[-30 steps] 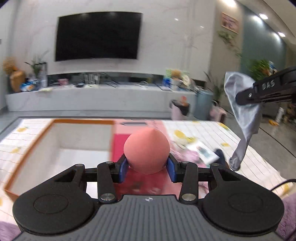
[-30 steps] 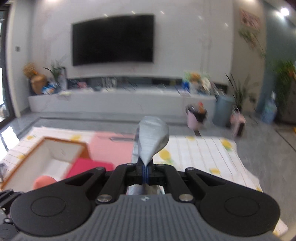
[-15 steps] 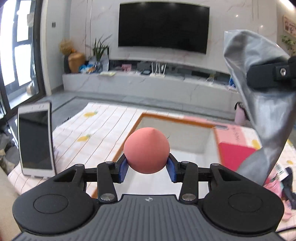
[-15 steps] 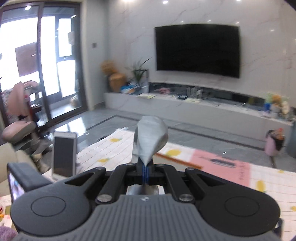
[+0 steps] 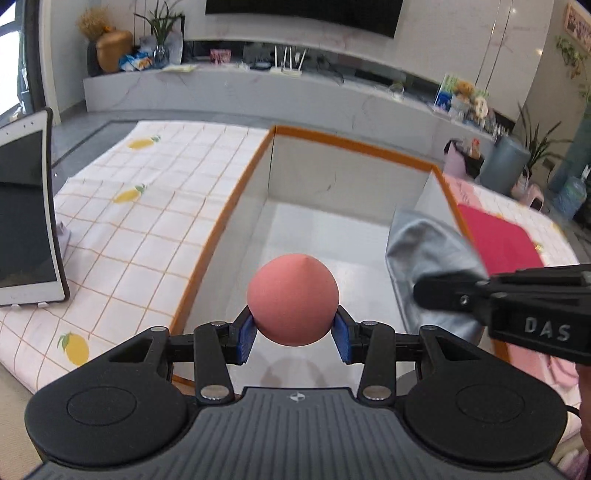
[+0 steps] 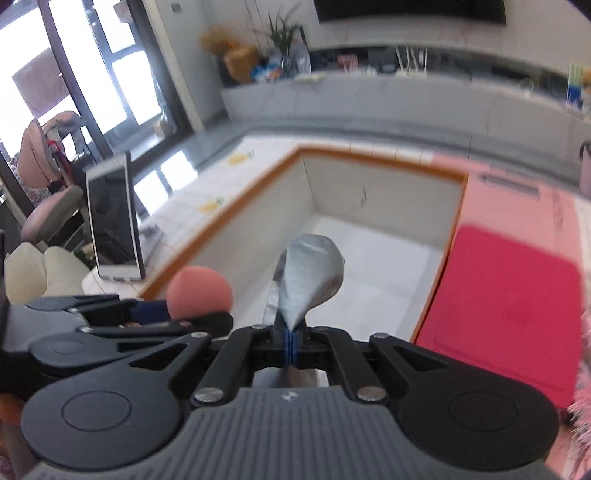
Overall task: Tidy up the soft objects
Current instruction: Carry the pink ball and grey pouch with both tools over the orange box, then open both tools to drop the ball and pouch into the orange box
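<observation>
My left hand-held gripper (image 5: 293,339) pinches the pink sponge ball (image 5: 293,300) between its blue pads, low centre of frame, above the orange-rimmed white box (image 5: 236,199). My right hand-held gripper (image 6: 290,341), marked "DAS" at lower right of the left view, is clamped tight on the grey cloth (image 6: 309,277) over the same box.

We are seeing a phone (image 5: 26,214) standing upright on the checked, lemon-printed cloth (image 5: 147,206) that is covering the surface. Beyond it a long grey ledge (image 5: 258,92) is running along the wall, carrying a brown vase (image 5: 112,50) and a plant (image 5: 160,26). A black television (image 5: 303,13) is hanging above. At far right, a grey bin (image 5: 504,162) is standing on the floor.
</observation>
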Demonstrator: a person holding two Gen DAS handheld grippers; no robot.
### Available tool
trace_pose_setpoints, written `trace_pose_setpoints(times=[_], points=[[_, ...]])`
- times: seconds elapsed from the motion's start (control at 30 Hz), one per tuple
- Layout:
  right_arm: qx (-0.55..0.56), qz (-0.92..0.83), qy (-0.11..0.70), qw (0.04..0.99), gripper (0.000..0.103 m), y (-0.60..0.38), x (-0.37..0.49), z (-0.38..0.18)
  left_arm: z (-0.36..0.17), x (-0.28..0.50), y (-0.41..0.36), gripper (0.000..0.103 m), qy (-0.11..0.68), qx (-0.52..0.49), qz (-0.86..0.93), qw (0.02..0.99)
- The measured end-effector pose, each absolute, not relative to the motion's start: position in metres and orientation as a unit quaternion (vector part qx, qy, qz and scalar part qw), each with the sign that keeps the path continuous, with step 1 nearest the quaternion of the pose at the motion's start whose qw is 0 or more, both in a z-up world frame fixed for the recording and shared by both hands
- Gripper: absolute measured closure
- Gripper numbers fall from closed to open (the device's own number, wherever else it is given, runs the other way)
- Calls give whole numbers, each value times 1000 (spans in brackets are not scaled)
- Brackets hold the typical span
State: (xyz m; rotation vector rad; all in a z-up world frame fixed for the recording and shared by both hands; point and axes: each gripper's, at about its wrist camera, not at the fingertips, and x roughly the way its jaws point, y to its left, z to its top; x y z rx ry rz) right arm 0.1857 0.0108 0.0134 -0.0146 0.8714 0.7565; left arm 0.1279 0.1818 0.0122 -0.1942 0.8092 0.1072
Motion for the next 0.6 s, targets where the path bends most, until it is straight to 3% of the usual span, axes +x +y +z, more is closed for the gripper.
trace_pose_setpoints(times=[0.27, 0.43, 0.6], points=[[-37, 391, 455, 799, 103, 28, 199, -15, 0, 141, 175, 54, 430, -65, 70, 898], [-37, 398, 458, 794, 103, 26, 200, -16, -2, 146, 170, 44, 449, -50, 78, 889], [-46, 396, 455, 797, 103, 28, 201, -17, 2, 141, 166, 43, 451, -40, 86, 887]])
